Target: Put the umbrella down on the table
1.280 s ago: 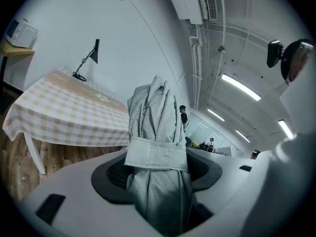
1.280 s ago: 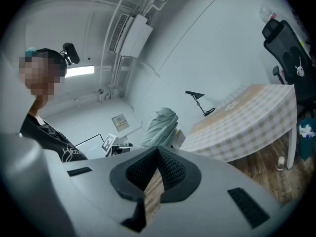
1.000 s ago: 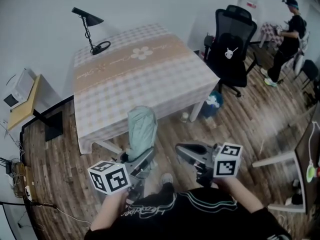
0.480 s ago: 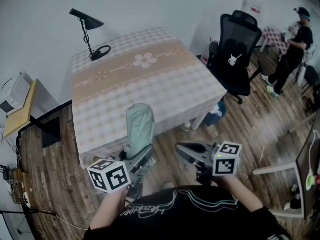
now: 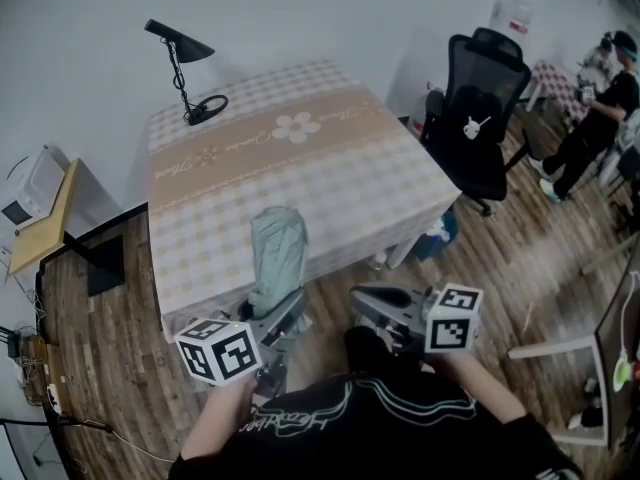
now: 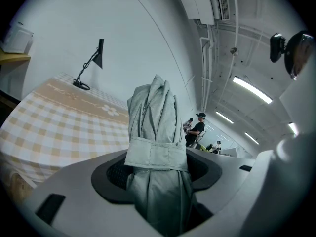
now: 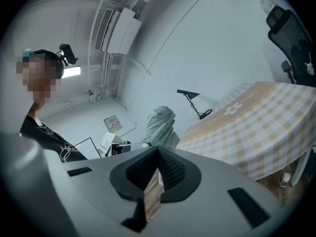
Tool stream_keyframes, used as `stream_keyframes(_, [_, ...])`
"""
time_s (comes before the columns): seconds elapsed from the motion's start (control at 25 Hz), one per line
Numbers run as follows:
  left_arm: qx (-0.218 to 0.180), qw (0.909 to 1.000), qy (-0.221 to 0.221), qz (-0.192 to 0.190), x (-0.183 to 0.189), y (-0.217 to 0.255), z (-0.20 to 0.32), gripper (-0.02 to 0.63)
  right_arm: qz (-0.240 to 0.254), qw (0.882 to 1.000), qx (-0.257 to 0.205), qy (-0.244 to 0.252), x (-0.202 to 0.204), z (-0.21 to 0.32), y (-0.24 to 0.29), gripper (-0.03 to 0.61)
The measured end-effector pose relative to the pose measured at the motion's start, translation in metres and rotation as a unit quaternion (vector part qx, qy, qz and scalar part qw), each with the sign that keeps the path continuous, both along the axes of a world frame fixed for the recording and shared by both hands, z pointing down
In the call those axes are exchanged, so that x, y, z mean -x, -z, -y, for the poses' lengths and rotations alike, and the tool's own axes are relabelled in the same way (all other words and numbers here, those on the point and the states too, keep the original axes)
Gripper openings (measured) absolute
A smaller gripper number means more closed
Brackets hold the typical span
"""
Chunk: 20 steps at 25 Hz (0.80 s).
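A folded pale green umbrella (image 5: pixel 277 253), bound by a strap, stands upright in my left gripper (image 5: pixel 280 313), and its top overlaps the near edge of the checked table (image 5: pixel 300 168). In the left gripper view the umbrella (image 6: pixel 155 127) fills the gap between the jaws, and the left gripper (image 6: pixel 157 174) is shut on it just below the strap. My right gripper (image 5: pixel 360 300) hangs beside it to the right, above the wooden floor, shut and holding nothing. From the right gripper view the umbrella (image 7: pixel 159 125) shows to the left of the table (image 7: pixel 247 127), beyond the right gripper (image 7: pixel 158 154).
A black desk lamp (image 5: pixel 185 68) stands at the table's far left corner. A black office chair (image 5: pixel 478 118) is at the table's right side, with a person (image 5: pixel 600 108) further right. A microwave (image 5: pixel 25 188) sits on a wooden shelf at the left.
Both grippers have moved closer to the table's near edge. The umbrella's top, which was over the floor, now overlaps the tablecloth. The grip is unchanged.
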<state>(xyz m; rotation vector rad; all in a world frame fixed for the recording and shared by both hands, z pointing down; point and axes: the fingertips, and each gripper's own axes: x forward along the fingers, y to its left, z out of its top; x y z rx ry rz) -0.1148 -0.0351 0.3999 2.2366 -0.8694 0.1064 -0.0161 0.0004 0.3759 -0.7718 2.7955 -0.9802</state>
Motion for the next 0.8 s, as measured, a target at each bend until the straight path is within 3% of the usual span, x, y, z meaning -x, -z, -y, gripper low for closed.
stream_keyframes(0.8, [0.022,0.9980,0.050,0.030,-0.016,-0.010,0.131,0.272,0.026,0.998,0.024,0.048,-0.025,0.154,-0.006,0.012])
